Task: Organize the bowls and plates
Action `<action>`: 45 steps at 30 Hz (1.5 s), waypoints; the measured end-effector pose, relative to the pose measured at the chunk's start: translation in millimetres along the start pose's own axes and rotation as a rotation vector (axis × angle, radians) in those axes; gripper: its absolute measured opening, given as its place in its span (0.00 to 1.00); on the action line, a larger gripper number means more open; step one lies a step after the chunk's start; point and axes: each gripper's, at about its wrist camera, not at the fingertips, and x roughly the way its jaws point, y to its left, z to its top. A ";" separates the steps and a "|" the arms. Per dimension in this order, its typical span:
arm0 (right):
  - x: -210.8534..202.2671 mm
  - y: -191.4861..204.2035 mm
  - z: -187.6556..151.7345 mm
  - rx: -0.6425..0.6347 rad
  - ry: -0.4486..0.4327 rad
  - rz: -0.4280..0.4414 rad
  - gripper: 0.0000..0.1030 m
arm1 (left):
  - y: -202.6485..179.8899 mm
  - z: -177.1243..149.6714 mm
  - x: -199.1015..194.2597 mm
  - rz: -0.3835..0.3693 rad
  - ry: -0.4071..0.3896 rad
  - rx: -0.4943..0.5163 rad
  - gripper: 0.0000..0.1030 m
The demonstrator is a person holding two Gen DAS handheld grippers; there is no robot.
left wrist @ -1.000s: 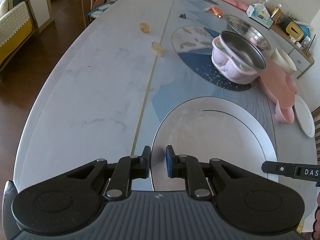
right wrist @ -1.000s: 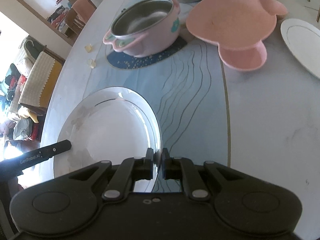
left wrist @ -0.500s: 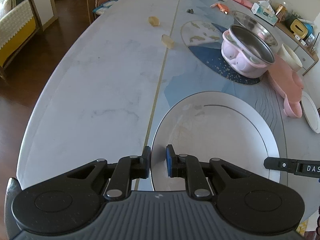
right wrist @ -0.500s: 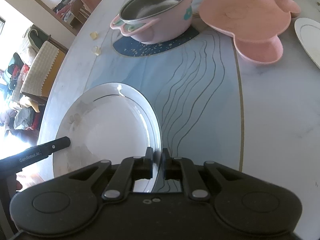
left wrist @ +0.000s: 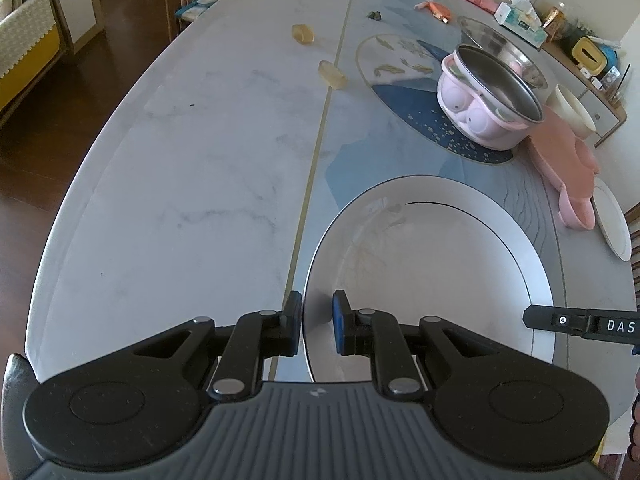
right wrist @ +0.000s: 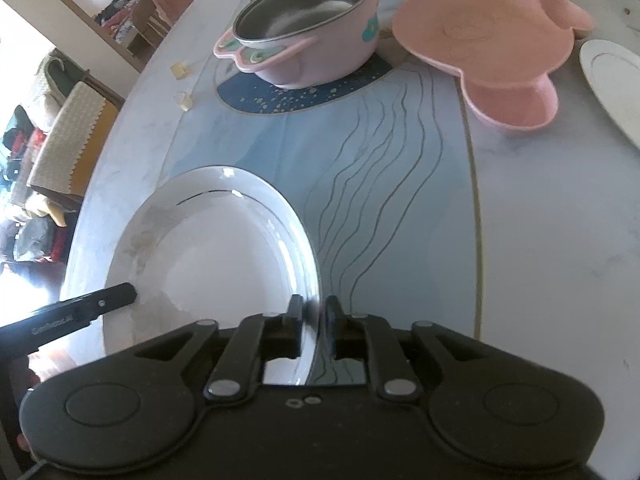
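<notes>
A large white plate (left wrist: 432, 264) with a thin dark rim line lies low over the near end of the table. My left gripper (left wrist: 318, 320) is shut on its left rim, one pad on each side of the edge. At the opposite rim, my right gripper (right wrist: 312, 320) has its jaws opening; the rim still runs between the pads, which no longer press on it. The same plate (right wrist: 208, 264) fills the lower left of the right wrist view. Behind it stands a pink pot (left wrist: 488, 108) with a steel inner bowl.
A pink animal-shaped dish (right wrist: 480, 40) lies upside down right of the pot (right wrist: 304, 36). A small white plate (right wrist: 612, 80) is at the far right. A steel bowl (left wrist: 492, 36) and a cream bowl (left wrist: 572, 110) stand behind. Two amber lumps (left wrist: 332, 74) lie mid-table.
The right gripper's jaws, pinched tight on the plate's rim before, now stand slightly apart around it. The left gripper's hold looks the same, and the plate has barely shifted.
</notes>
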 end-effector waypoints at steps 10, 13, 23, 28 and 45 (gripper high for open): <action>-17.5 -0.3 0.8 0.010 -0.061 -0.062 0.24 | 13.5 3.6 -15.0 0.005 -0.035 0.008 0.26; -29.5 -0.5 2.2 -0.004 -0.098 -0.076 0.29 | 17.5 8.3 -24.9 0.020 -0.067 0.023 0.27; -75.1 -11.2 15.7 -0.011 -0.230 -0.118 0.48 | -5.6 32.3 -58.2 -0.006 -0.203 0.105 0.66; -95.8 -25.9 19.8 -0.022 -0.270 -0.132 0.54 | -33.8 38.0 -67.9 -0.034 -0.240 0.163 0.68; -155.8 -138.5 58.4 -0.173 -0.348 -0.216 0.88 | -200.5 39.9 -55.8 -0.066 -0.268 0.259 0.76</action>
